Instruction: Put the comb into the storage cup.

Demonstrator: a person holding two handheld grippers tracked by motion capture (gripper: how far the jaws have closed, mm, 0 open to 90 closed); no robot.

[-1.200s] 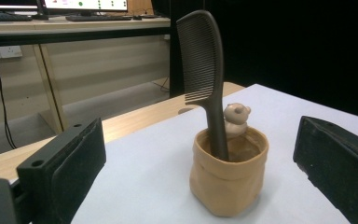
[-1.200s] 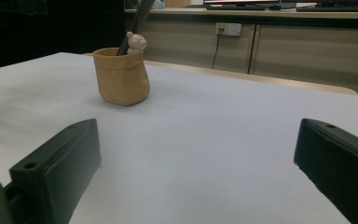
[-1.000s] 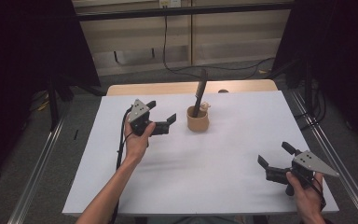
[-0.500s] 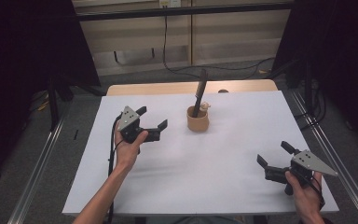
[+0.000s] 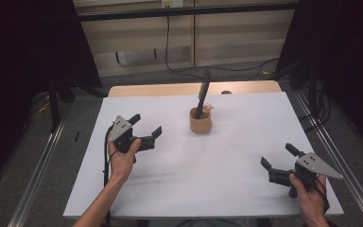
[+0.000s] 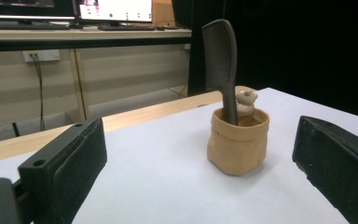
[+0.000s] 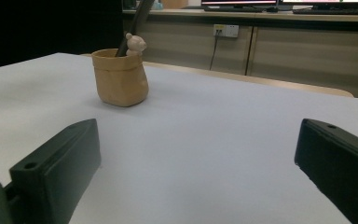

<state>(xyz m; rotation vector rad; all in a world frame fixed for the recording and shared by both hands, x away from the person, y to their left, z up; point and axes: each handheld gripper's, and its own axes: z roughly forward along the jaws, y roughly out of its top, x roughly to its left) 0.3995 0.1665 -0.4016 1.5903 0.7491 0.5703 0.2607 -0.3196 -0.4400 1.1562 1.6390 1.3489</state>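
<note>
Left tool (image 5: 147,126) pulled back from cup (image 5: 201,123) (jaws spread); right tool (image 5: 276,159) spread, low.

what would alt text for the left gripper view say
A tan pot stands on a white table, holding an upright dark comb and a small bear figure. The left gripper has its two black jaws open in the foreground, framing the pot.

Ahead of the matt black fingers (image 6: 70,163), a crumpled paper-like tan pot (image 6: 238,140) holds a dull plastic comb (image 6: 221,58) on the smooth white tabletop (image 5: 217,175).
</note>
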